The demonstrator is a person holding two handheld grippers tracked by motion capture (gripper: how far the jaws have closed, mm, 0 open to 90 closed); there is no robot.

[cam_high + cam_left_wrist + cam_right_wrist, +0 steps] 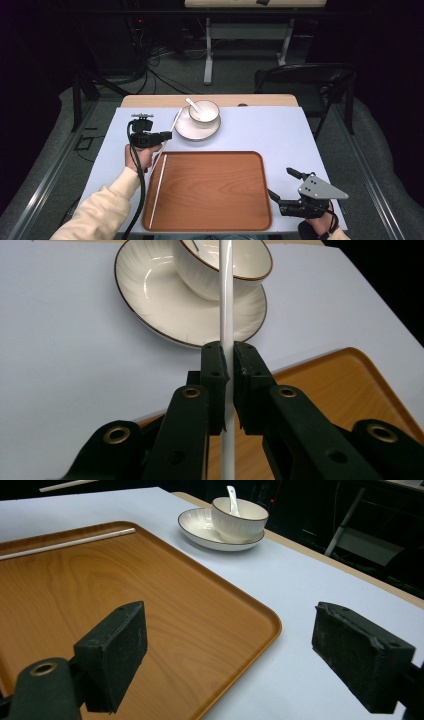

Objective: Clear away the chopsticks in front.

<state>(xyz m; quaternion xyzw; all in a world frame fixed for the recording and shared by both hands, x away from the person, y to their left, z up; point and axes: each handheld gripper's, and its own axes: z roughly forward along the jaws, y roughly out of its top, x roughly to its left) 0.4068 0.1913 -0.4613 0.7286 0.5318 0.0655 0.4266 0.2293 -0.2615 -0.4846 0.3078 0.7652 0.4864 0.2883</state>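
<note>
My left gripper [167, 134] hovers left of the plate, shut on a white chopstick [176, 119] that slants toward the plate's rim. In the left gripper view the jaws [227, 352] pinch that chopstick [226, 300] near its middle, and it runs up across the bowl [235, 265]. A second white chopstick [157, 192] lies along the left side of the wooden tray [215, 200]. My right gripper [280, 182] rests open by the tray's right edge. In the right gripper view its pads [230, 630] stand wide apart over the tray's corner [260, 625] with nothing between them.
A white bowl [205, 114] with a spoon [192, 104] stands on a white plate [190, 131] behind the tray. The table [270, 135] has a pale blue cover. A dark chair [305, 80] stands beyond the far right corner.
</note>
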